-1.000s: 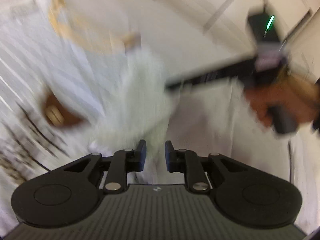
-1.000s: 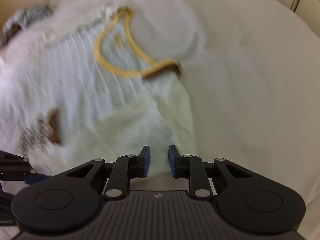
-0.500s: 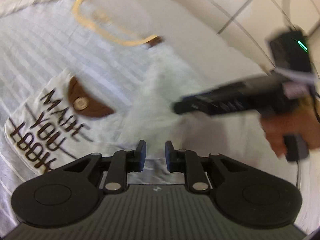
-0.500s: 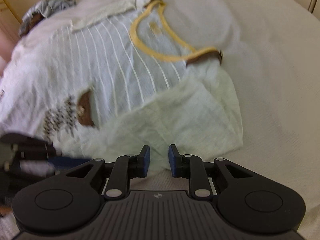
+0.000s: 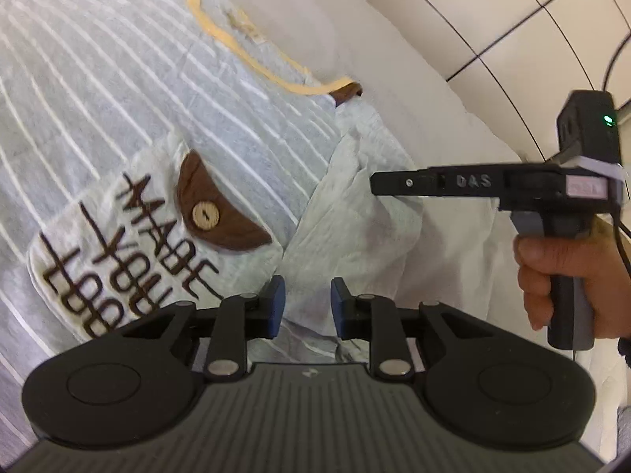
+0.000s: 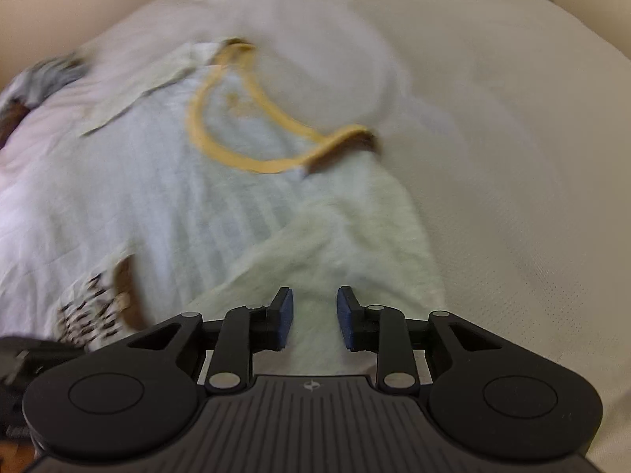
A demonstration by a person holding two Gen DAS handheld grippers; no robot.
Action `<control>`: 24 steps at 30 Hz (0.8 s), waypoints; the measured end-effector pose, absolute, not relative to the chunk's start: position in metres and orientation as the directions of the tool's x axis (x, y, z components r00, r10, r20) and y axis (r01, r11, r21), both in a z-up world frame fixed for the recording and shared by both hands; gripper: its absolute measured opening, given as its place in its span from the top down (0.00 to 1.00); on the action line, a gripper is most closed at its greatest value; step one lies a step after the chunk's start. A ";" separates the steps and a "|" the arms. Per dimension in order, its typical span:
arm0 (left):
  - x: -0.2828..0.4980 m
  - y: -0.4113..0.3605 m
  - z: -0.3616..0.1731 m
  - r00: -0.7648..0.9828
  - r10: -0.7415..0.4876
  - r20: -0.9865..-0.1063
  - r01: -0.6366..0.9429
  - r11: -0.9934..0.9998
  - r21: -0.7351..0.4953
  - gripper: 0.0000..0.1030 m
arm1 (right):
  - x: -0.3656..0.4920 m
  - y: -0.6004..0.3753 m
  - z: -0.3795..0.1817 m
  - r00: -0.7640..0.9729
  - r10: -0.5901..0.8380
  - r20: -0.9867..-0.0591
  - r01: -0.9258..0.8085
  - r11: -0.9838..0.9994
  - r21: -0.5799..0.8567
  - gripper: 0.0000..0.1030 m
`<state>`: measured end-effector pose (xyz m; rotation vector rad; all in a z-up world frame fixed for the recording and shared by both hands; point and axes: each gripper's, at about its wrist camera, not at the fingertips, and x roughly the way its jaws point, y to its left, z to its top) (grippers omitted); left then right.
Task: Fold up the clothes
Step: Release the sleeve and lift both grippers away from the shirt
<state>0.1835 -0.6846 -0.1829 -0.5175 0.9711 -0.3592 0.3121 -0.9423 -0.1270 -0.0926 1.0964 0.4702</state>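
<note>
Fingers (image 5: pixel 275 307) opening, empty, over shirt (image 5: pixel 118 79) sleeve edge.

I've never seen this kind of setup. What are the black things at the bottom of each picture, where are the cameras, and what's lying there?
No robot here: a person carries a hand-held gripper in each hand, each with a camera looking along its two fingers. The left hand-held gripper fills the bottom of the left view; the right hand-held gripper fills the right view, and also appears from the side in the left view, held by the person's hand. On the white bed cover lies a striped T-shirt with a yellow neckline, a buttoned brown pocket flap and one sleeve folded inward. Both sets of jaws are opening; neither holds anything.
</note>
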 end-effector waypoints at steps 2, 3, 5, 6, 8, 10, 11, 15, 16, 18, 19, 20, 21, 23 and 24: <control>0.176 -0.676 -0.173 0.542 -0.494 -0.680 0.065 0.831 -0.552 0.80 | 0.303 -0.942 -0.117 0.399 0.328 -0.856 -0.396 0.904 0.161 0.72; 0.170 -0.671 -0.169 0.546 -0.483 -0.684 0.064 0.838 -0.541 0.80 | 0.294 -0.940 -0.112 0.405 0.324 -0.855 -0.405 0.902 0.150 0.72; 0.158 -0.660 -0.160 0.548 -0.461 -0.698 0.060 0.854 -0.517 0.80 | 0.271 -0.936 -0.104 0.406 0.317 -0.857 -0.415 0.900 0.136 0.70; 0.150 -0.655 -0.153 0.546 -0.448 -0.708 0.064 0.865 -0.498 0.80 | 0.258 -0.934 -0.102 0.397 0.317 -0.862 -0.412 0.900 0.142 0.70; 0.134 -0.644 -0.140 0.539 -0.421 -0.730 0.075 0.887 -0.456 0.80 | 0.229 -0.931 -0.098 0.381 0.311 -0.871 -0.396 0.906 0.150 0.68; 0.118 -0.635 -0.127 0.530 -0.390 -0.753 0.094 0.910 -0.405 0.79 | 0.199 -0.924 -0.093 0.364 0.305 -0.880 -0.377 0.912 0.160 0.66; 0.110 -0.630 -0.119 0.527 -0.374 -0.763 0.107 0.920 -0.377 0.79 | 0.183 -0.919 -0.088 0.358 0.297 -0.885 -0.365 0.917 0.160 0.66; 0.073 -0.611 -0.084 0.524 -0.310 -0.793 0.148 0.950 -0.274 0.76 | 0.122 -0.909 -0.066 0.344 0.282 -0.895 -0.269 0.944 0.194 0.54; 0.061 -0.604 -0.072 0.527 -0.292 -0.798 0.152 0.956 -0.250 0.76 | 0.108 -0.906 -0.060 0.345 0.278 -0.896 -0.235 0.950 0.205 0.47; 0.041 -0.593 -0.055 0.521 -0.254 -0.815 0.137 0.967 -0.213 0.73 | 0.080 -0.902 -0.043 0.347 0.279 -0.895 -0.186 0.956 0.226 0.45; 0.031 -0.588 -0.046 0.521 -0.233 -0.821 0.121 0.972 -0.200 0.71 | 0.067 -0.900 -0.035 0.346 0.284 -0.894 -0.168 0.956 0.239 0.43; 0.021 -0.584 -0.036 0.521 -0.217 -0.826 0.103 0.976 -0.192 0.70 | 0.057 -0.898 -0.027 0.345 0.288 -0.894 -0.155 0.956 0.248 0.40; 0.010 -0.580 -0.026 0.518 -0.200 -0.832 0.084 0.980 -0.183 0.67 | 0.047 -0.896 -0.017 0.349 0.297 -0.889 -0.147 0.954 0.261 0.31; -0.014 -0.574 -0.005 0.514 -0.157 -0.843 0.048 0.987 -0.155 0.58 | 0.025 -0.892 0.006 0.383 0.315 -0.869 -0.151 0.949 0.278 0.24; -0.028 -0.570 0.005 0.518 -0.135 -0.845 0.031 0.990 -0.139 0.54 | 0.015 -0.890 0.017 0.401 0.323 -0.857 -0.159 0.946 0.282 0.18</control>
